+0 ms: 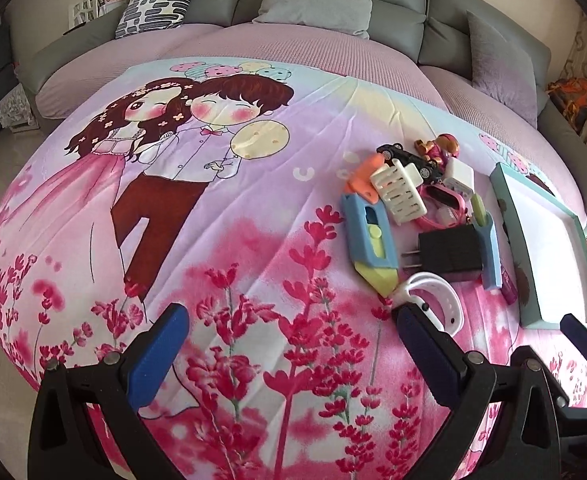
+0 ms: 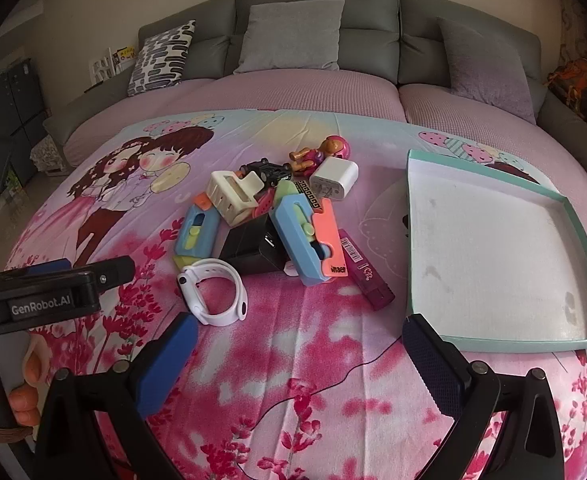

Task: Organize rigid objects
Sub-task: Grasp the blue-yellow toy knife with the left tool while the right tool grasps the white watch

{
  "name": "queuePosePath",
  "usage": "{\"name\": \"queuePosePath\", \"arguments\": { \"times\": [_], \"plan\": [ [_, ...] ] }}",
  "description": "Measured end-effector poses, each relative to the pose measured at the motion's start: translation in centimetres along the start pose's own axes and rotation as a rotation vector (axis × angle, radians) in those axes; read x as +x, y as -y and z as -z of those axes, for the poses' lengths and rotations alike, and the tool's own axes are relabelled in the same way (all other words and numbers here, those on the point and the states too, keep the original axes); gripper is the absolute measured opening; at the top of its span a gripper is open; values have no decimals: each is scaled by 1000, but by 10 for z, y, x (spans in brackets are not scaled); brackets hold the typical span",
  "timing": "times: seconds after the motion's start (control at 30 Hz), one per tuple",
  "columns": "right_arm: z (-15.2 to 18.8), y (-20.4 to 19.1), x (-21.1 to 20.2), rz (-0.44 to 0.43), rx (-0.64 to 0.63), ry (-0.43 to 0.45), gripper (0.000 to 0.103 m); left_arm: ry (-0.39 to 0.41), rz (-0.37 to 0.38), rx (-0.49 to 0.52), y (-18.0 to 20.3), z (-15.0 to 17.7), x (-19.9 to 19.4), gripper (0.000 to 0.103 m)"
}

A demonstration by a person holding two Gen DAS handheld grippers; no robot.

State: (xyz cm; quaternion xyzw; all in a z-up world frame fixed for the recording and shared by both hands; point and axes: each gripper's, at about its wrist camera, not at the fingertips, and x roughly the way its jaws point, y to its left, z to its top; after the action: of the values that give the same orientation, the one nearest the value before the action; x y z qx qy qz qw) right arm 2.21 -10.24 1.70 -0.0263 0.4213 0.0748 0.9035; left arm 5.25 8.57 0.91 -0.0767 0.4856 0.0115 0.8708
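A round bed (image 2: pixel 293 92) carried a pink cartoon-print quilt (image 2: pixel 293 340), and on it lay a heap of small hard objects beside a shallow teal-rimmed box lid (image 2: pixel 493 248) that stood to the right of the heap with its white inside bare. The left gripper (image 1: pixel 289 332) hung over the near part of the quilt with its blue-padded fingers (image 1: pixel 161 344) spread wide and nothing between them; its right finger sat just in front of a white smartwatch (image 2: pixel 213 296), though whether they touched could not be told. The right gripper (image 2: pixel 301 356) also had its fingers spread apart and empty, low over the quilt near the lid's near-left corner. The watch lay nearest, at the near-left edge of the heap. Behind it sat a black plug adapter (image 2: pixel 249 252), flanked by two blue toy utility knives (image 2: pixel 195 236), one on the left and one leaning across the adapter's right side with an orange piece against it. A cream hair clip (image 2: pixel 233 196) rested on top of the pile, a white charger cube (image 2: pixel 333 180) and a small pink doll figure (image 2: pixel 325 152) lay at the far side with a black toy car (image 2: pixel 265 170), and a magenta stick (image 2: pixel 367 280) lay at the right, nearest the lid.
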Motion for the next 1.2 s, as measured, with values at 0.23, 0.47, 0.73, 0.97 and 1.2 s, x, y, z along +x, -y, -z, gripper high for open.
{"name": "queuePosePath", "arguments": {
  "times": [0.23,0.47,0.73,0.97,1.2],
  "plan": [
    [-7,-24,37,-36,-78,-81,103,-31,7,7,-5,-17,20,103],
    [-10,-37,68,-59,-138,-136,103,-55,17,5,-9,-23,38,103],
    [-12,-45,87,-87,-135,-169,102,-63,43,0,-9,-30,47,103],
    [-14,-33,86,-92,-84,-149,93,-61,52,45,7,-37,51,103],
    [-11,-25,81,-90,-62,-128,83,-81,53,90,31,-45,62,103]
  ]
}}
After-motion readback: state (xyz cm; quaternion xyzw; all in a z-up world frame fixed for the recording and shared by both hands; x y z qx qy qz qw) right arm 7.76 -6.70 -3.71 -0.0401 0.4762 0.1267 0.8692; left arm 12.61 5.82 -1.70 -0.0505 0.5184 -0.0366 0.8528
